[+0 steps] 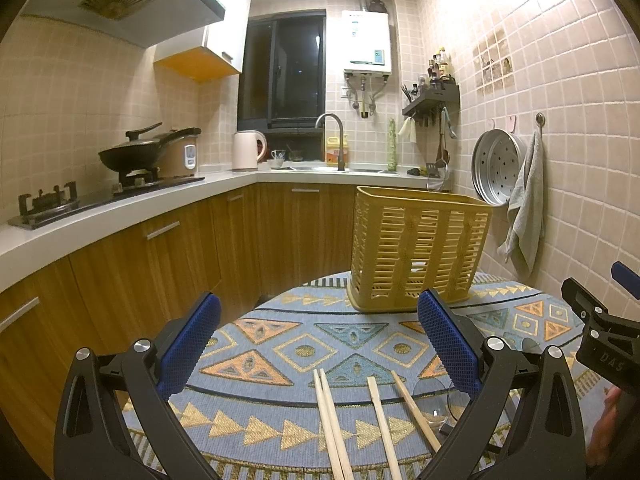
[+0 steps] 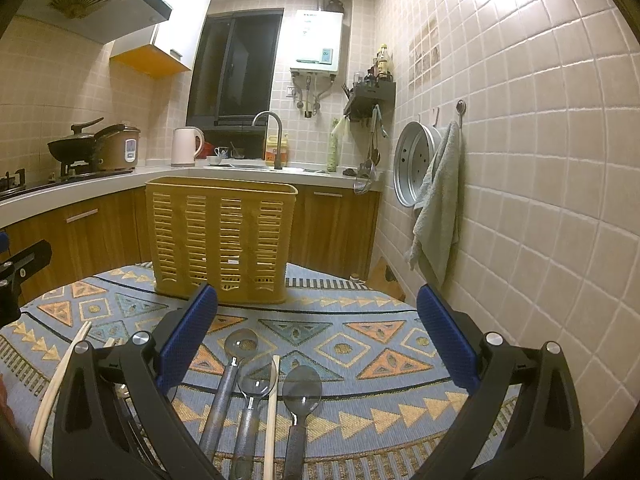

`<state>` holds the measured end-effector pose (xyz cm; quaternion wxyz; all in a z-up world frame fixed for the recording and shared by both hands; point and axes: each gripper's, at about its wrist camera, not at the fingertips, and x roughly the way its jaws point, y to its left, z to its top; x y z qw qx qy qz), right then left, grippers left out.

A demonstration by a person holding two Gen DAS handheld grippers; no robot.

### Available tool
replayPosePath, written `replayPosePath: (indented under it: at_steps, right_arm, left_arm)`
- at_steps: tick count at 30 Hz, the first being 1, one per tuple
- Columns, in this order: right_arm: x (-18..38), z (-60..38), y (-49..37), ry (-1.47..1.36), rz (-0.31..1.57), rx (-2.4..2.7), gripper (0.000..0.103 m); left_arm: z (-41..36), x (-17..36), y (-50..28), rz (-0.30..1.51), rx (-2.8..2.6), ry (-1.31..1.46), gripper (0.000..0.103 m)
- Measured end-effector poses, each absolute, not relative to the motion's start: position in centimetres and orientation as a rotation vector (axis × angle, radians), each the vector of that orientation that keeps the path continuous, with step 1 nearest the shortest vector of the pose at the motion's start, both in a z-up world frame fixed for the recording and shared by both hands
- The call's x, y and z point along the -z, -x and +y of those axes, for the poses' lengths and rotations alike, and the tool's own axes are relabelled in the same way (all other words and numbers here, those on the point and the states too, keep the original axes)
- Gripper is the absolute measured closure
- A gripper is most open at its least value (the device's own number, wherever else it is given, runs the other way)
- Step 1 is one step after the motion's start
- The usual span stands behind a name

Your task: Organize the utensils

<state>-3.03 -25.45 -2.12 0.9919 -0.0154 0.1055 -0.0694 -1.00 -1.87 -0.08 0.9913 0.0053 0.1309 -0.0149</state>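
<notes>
A yellow slotted utensil basket (image 1: 418,248) stands upright at the far side of the patterned tablecloth (image 1: 304,348); it also shows in the right wrist view (image 2: 220,236). Several wooden chopsticks (image 1: 332,424) lie below my open, empty left gripper (image 1: 320,344). Three clear plastic spoons (image 2: 250,392) and one chopstick (image 2: 273,412) lie below my open, empty right gripper (image 2: 318,336). More chopsticks (image 2: 60,380) lie at the left of the right wrist view. The right gripper's body (image 1: 600,328) shows at the right edge of the left wrist view.
A tiled wall (image 2: 520,200) runs close along the table's right side, with a hanging towel (image 2: 440,200) and a metal steamer tray (image 2: 412,164). Wooden cabinets (image 1: 160,260) and a counter with stove, pots, kettle and sink stand beyond the table.
</notes>
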Motion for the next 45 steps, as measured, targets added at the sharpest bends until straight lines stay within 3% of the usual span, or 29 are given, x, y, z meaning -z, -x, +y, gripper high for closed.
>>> replayPosePath:
  at_steps: [5,13,14,16,20,22,24,27,29,34,45]
  right_arm:
    - [2.3,-25.7,2.4,0.022,0.259,0.153,0.008]
    - [2.9,-26.0,0.2,-0.009,0.466,0.072,0.008]
    - [2.9,-25.8,0.0,-0.003,0.484,0.058,0.008]
    - [2.7,-25.0,-0.2,0.015,0.538,-0.007,0.011]
    - [2.7,-23.0,-0.3,0.082,0.630,-0.117,0.017]
    - [2.9,-22.1,-0.6,0.108,0.702,-0.186,0.025]
    - [3.1,-21.7,-0.9,0.105,0.767,-0.263,0.031]
    - [3.3,-20.6,-1.2,0.136,0.857,-0.348,0.044]
    - [3.5,-19.9,-1.4,0.170,0.909,-0.392,0.046]
    - [4.4,-18.6,-1.9,0.203,1.055,-0.509,0.059]
    - [6.7,-15.1,-2.4,0.353,1.291,-0.605,0.068]
  left_arm:
    - [-0.7,0.1,0.3,0.294,0.001,0.049,0.008]
    - [3.3,0.5,-1.6,0.534,0.023,0.169,0.012]
    - [3.4,0.6,-2.1,0.595,0.049,0.156,0.015]
    - [3.7,1.0,-2.8,0.691,0.097,0.148,0.031]
    - [3.4,2.5,-3.4,0.864,0.179,0.122,0.036]
    - [3.0,3.4,-3.6,0.917,0.223,0.100,0.047]
    - [2.3,4.2,-3.9,0.974,0.247,0.080,0.049]
    - [1.6,4.8,-4.8,1.031,0.245,0.082,0.049]
    - [1.3,5.0,-5.2,1.050,0.241,0.086,0.050]
    - [-0.4,5.4,-6.0,1.108,0.241,0.022,0.063]
    - [-2.2,5.1,-7.1,1.210,0.246,-0.139,0.070]
